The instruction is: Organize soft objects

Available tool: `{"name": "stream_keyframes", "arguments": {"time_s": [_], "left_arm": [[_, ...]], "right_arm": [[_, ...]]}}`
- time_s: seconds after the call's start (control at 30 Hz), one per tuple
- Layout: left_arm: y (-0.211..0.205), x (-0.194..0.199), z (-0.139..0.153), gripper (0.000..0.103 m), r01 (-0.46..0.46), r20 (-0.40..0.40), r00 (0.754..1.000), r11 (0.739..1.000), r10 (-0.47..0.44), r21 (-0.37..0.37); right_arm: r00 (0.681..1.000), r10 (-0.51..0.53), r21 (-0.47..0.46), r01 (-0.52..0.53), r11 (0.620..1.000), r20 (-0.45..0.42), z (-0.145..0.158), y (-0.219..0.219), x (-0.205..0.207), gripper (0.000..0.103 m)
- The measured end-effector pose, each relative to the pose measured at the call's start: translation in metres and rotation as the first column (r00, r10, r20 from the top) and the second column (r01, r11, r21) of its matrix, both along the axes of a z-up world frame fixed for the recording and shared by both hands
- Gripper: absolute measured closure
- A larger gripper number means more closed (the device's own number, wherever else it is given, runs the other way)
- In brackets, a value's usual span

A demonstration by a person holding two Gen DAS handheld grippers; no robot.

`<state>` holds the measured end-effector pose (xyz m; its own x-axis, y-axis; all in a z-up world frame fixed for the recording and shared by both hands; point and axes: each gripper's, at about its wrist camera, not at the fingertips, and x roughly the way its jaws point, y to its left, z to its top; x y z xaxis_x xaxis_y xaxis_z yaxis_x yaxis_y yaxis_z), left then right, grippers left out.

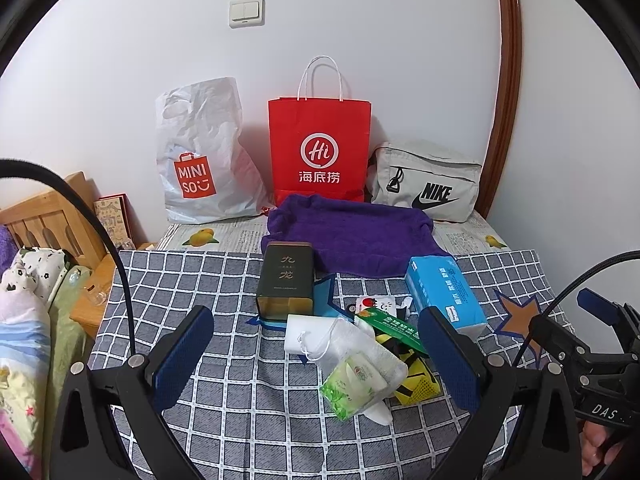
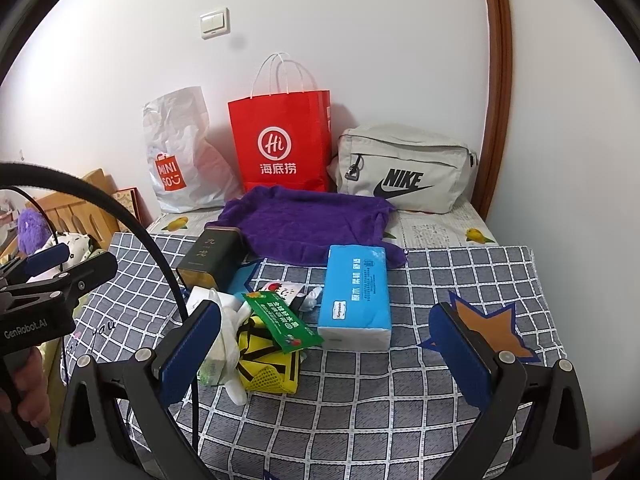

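Hovering level over checked grey cloth (image 1: 224, 420), left gripper (image 1: 316, 354) spread wide around clear drawstring pouch (image 1: 360, 364). Right gripper (image 2: 328, 344) likewise agape, empty, blue tissue pack (image 2: 356, 300) at twelve o'clock.

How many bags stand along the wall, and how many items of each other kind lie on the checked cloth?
Bags along the wall: 3: white MINISO bag, red paper bag, grey Nike bag
Towels: 1: purple towel
Tins: 1: dark tin
Tissue packs: 1: blue tissue pack
Small items in the mixed pile: cannot count
Total countable: 6
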<state>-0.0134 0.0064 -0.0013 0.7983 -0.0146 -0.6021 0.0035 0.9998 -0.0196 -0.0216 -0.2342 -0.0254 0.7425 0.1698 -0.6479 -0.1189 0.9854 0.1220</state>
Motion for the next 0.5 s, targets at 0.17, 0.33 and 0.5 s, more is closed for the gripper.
{"name": "stream_keyframes", "arguments": {"time_s": [0.17, 0.33, 0.5], "left_arm": [[0.0014, -0.0018, 0.0, 0.0, -0.002, 0.003, 1.0, 1.0, 0.002, 0.001], [0.0024, -0.0032, -0.0001, 0.0, -0.002, 0.004, 1.0, 1.0, 0.002, 0.001], [0.0038, -0.0047, 0.0011, 0.0, -0.003, -0.001, 1.0, 1.0, 0.003, 0.001]], "right_arm": [[1.0, 0.002, 0.001, -0.002, 1.0, 0.001, 0.0002, 0.0012, -0.0004, 0.001], [1.0, 0.003, 0.003, -0.003, 1.0, 0.004, 0.0001, 0.002, -0.0008, 0.001], [1.0, 0.003, 0.002, -0.003, 1.0, 0.005, -0.0002, 0.0023, -0.0019, 0.001]]}}
